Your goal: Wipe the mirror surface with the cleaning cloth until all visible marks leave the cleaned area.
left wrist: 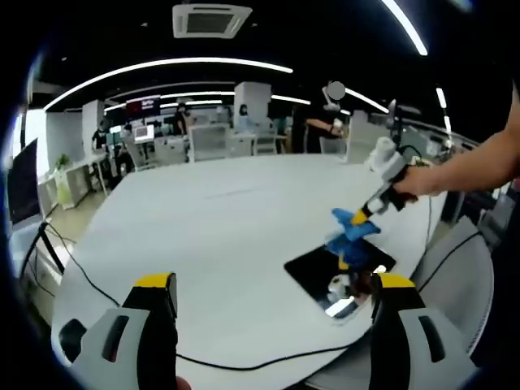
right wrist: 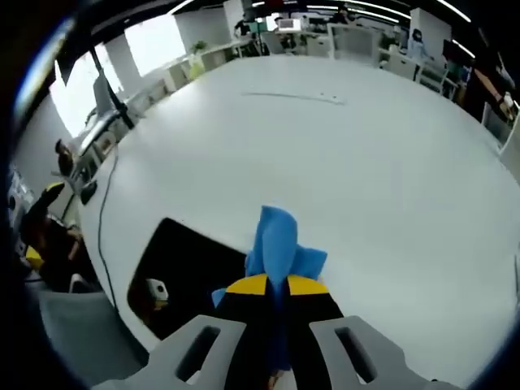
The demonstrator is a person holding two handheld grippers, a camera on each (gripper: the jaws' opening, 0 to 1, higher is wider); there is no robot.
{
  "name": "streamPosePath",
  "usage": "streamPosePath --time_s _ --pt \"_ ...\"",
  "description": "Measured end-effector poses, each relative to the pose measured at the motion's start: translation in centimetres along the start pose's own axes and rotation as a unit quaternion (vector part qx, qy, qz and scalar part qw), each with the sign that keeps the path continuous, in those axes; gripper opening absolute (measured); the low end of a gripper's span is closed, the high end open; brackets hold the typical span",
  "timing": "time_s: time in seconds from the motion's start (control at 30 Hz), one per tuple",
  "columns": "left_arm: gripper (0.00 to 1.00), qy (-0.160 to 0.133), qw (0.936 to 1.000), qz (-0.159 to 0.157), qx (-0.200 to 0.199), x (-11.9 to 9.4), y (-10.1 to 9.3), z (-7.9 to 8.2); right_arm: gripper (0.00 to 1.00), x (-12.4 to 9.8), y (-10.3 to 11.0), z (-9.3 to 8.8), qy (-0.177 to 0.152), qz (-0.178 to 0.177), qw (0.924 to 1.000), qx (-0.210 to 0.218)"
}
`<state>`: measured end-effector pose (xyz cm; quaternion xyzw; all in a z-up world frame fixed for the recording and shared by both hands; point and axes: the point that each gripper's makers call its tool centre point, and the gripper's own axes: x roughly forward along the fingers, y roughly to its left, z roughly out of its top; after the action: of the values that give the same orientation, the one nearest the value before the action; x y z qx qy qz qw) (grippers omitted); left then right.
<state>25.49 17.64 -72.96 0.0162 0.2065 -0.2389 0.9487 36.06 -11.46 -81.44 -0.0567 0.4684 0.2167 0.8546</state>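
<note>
A dark rectangular mirror (left wrist: 318, 273) lies flat on the white table (left wrist: 227, 219) near its right edge. In the left gripper view the right gripper (left wrist: 363, 215) comes in from the right in a person's hand, shut on a blue cleaning cloth (left wrist: 351, 237) that hangs down onto the mirror. My left gripper (left wrist: 275, 286) stands open above the table's near edge, nothing between its jaws. In the right gripper view the right gripper (right wrist: 276, 284) pinches the blue cloth (right wrist: 279, 242) just past the mirror (right wrist: 191, 272), whose far corner the cloth covers.
A black cable (left wrist: 97, 280) runs along the table's left and front edge. A chair (left wrist: 455, 280) stands at the right beside the mirror. Desks, chairs and people fill the office behind the table. A thin line (right wrist: 292, 96) marks the far tabletop.
</note>
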Motion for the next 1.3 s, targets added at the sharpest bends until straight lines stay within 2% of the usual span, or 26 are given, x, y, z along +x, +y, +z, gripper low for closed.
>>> streamPosePath --time_s 0.07,0.23,0.4,0.53,0.7,0.87,1.0,1.17,1.3 --pt "1.0 -0.003 1.0 0.006 -0.003 -0.2 0.1 0.0 0.02 -1.2 0.0 0.1 -0.006 0.01 0.9999 0.002" --pt "1.0 -0.005 0.9999 0.01 -0.002 -0.1 -0.1 0.1 0.02 -2.5 -1.2 -0.1 -0.003 0.016 0.9997 0.02" --pt "1.0 -0.002 1.0 0.006 0.0 0.4 -0.4 0.2 0.02 -4.2 -2.3 -0.4 -0.007 0.011 0.9994 0.031" --pt "1.0 0.002 0.9999 0.01 -0.002 0.8 -0.2 0.0 0.02 -5.5 -4.0 -1.1 -0.007 0.005 0.9993 0.036" --pt "1.0 0.003 1.0 0.001 -0.001 0.6 -0.6 0.3 0.02 -6.2 -6.0 -2.1 0.002 -0.004 0.999 0.044" --pt "1.0 0.013 0.9999 0.003 0.001 0.4 0.2 -0.8 0.02 -6.6 -7.7 -2.7 0.001 -0.017 0.9981 0.06" --pt "1.0 0.012 0.9999 0.003 0.002 0.5 0.4 -0.7 0.02 -6.2 -8.6 -3.7 0.008 -0.025 0.9975 0.065" --pt "1.0 0.016 0.9999 0.0 0.001 0.9 0.4 -1.0 0.02 -4.1 -9.5 -6.2 0.028 -0.032 0.9967 0.069" --pt "1.0 0.016 0.9999 -0.004 0.002 0.9 -0.1 -0.9 0.02 -2.5 -8.8 -7.4 0.024 -0.022 0.9984 0.046"
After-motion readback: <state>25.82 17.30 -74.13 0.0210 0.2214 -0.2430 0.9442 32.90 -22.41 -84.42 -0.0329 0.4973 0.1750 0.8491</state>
